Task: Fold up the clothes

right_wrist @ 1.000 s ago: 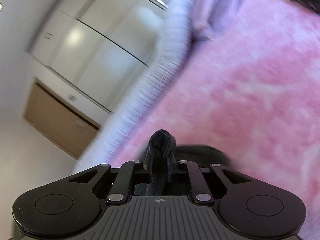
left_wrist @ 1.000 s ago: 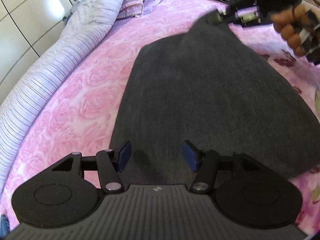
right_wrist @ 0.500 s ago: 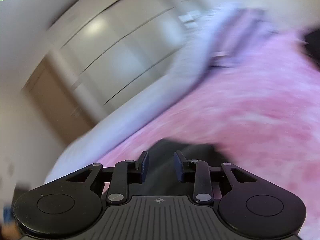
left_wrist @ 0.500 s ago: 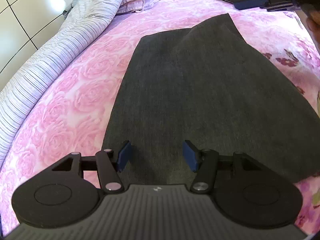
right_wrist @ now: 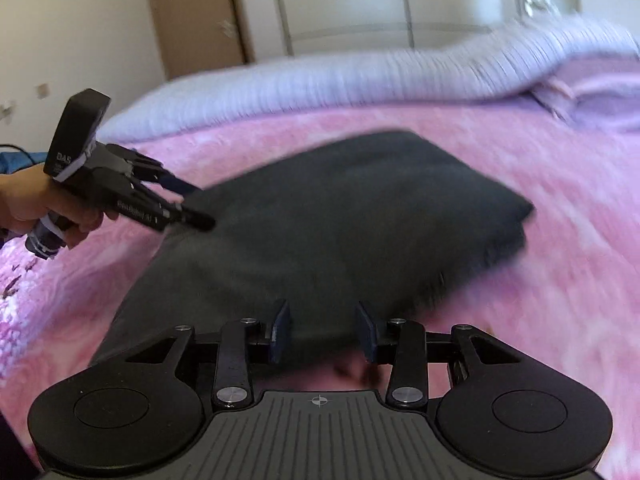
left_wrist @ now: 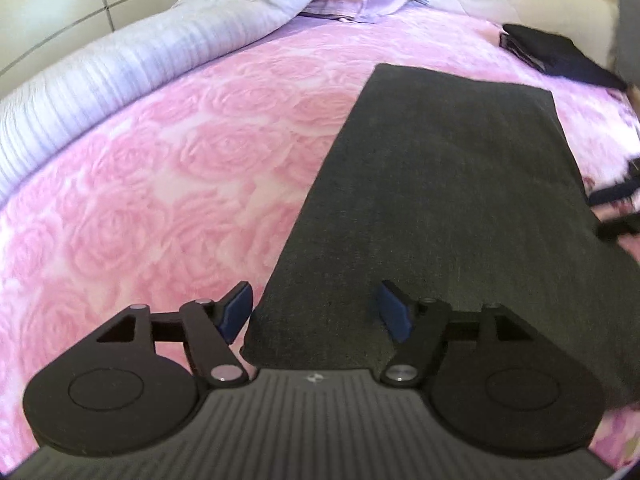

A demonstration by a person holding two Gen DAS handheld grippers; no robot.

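Left wrist view: the left gripper [left_wrist: 316,312] hangs over the near corner of the dark grey garment [left_wrist: 448,208], which lies folded flat on the pink rose-patterned bedspread [left_wrist: 160,184]. Its jaws have just been opening and stand wide, the blue pads [left_wrist: 236,310] clear of the cloth, one over the bedspread, the other over the fabric. A striped lilac duvet [left_wrist: 132,56] is bunched along the far left, and a folded black item [left_wrist: 560,56] sits at the far right. In the right wrist view, the right gripper [right_wrist: 323,332] has also just been opening; its jaws are parted at the garment's near edge, gripping nothing. A hand [right_wrist: 36,200] holds the left gripper at the garment's left edge.
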